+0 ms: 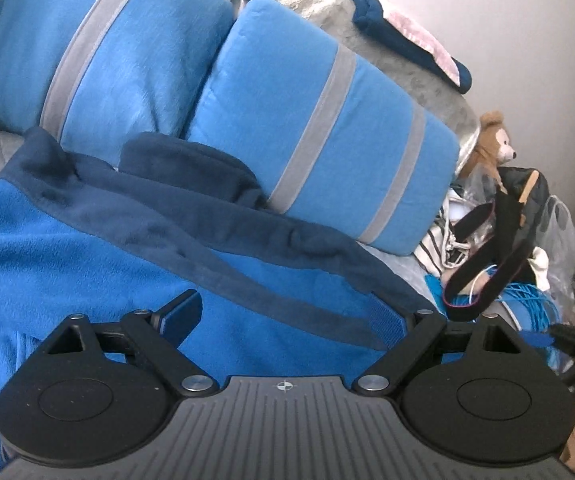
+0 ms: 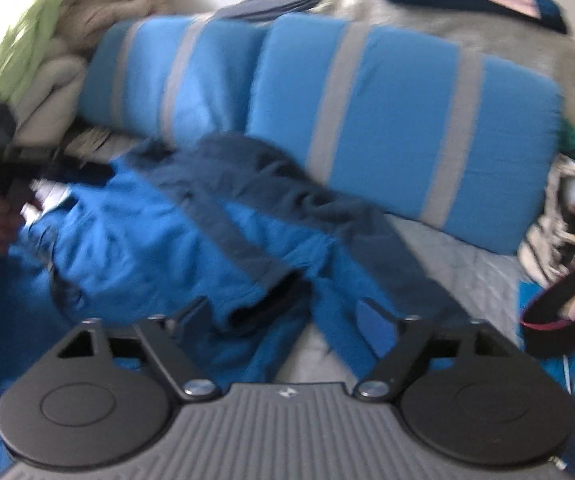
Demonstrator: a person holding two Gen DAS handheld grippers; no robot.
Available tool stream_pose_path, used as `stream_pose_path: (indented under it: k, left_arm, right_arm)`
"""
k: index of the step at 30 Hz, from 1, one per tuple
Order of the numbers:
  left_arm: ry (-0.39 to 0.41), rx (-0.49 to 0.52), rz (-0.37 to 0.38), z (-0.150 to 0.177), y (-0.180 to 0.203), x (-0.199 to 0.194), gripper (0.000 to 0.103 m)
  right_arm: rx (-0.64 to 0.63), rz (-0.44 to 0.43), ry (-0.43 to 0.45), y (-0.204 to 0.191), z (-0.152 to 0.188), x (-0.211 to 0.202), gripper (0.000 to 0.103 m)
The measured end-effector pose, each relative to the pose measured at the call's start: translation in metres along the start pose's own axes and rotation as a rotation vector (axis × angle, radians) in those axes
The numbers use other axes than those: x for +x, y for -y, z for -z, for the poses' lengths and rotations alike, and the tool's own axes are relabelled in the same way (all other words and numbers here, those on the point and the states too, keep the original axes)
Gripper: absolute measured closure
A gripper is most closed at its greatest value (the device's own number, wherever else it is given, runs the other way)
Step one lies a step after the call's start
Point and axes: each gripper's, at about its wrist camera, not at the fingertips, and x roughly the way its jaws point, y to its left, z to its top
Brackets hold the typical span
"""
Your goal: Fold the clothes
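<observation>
Here, blue fleece garment (image 1: 67,240) on bed, left gripper (image 1: 287,320) fingers apart, right gripper (image 2: 287,316) seemingly likewise.

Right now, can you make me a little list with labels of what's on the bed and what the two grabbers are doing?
garment: blue fleece garment with navy trim, spread rumpled on the bed, not yet folded
behind it: two blue cushions with grey stripes
toy: teddy bear on the clutter past the cushions
left gripper: open, over the navy trim, gripping nothing
right gripper: open, a fold of fleece between its fingers, not pinched; view blurred
pile: green and beige cloth at far left in the right wrist view
</observation>
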Motion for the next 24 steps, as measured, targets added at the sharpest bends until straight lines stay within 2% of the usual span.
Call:
stream_pose_path:
  k: [5,10,15,18,19,20,21,24]
  left_arm:
    - [0.022,0.012,0.001,-0.001,0.003,-0.001,0.013]
    - [0.026,0.010,0.002,-0.001,0.001,-0.001,0.013]
    - [0.020,-0.006,0.004,-0.002,-0.003,-0.001,0.013]
    - [0.017,-0.008,0.010,-0.003,-0.004,0.000,0.013]
    - [0.015,-0.007,0.013,-0.003,-0.004,0.000,0.013]
    - [0.013,-0.006,0.016,-0.003,-0.004,0.000,0.013]
    - [0.012,-0.004,0.018,-0.003,-0.004,0.000,0.013]
    - [0.005,0.002,0.020,-0.003,-0.003,0.001,0.013]
  right_arm:
    - [-0.133,-0.063,-0.067,-0.023,-0.011,0.035,0.044]
    - [-0.286,-0.064,-0.155,-0.050,-0.020,0.086,0.059]
    - [-0.369,-0.020,-0.203,-0.066,-0.021,0.133,0.059]
    - [-0.447,-0.008,-0.267,-0.080,-0.009,0.151,0.068]
    - [-0.457,-0.019,-0.294,-0.084,-0.005,0.155,0.071]
    - [-0.464,-0.022,-0.307,-0.087,-0.002,0.156,0.084]
    - [-0.469,-0.024,-0.319,-0.091,0.001,0.157,0.089]
    - [-0.421,-0.032,-0.344,-0.091,0.000,0.160,0.092]
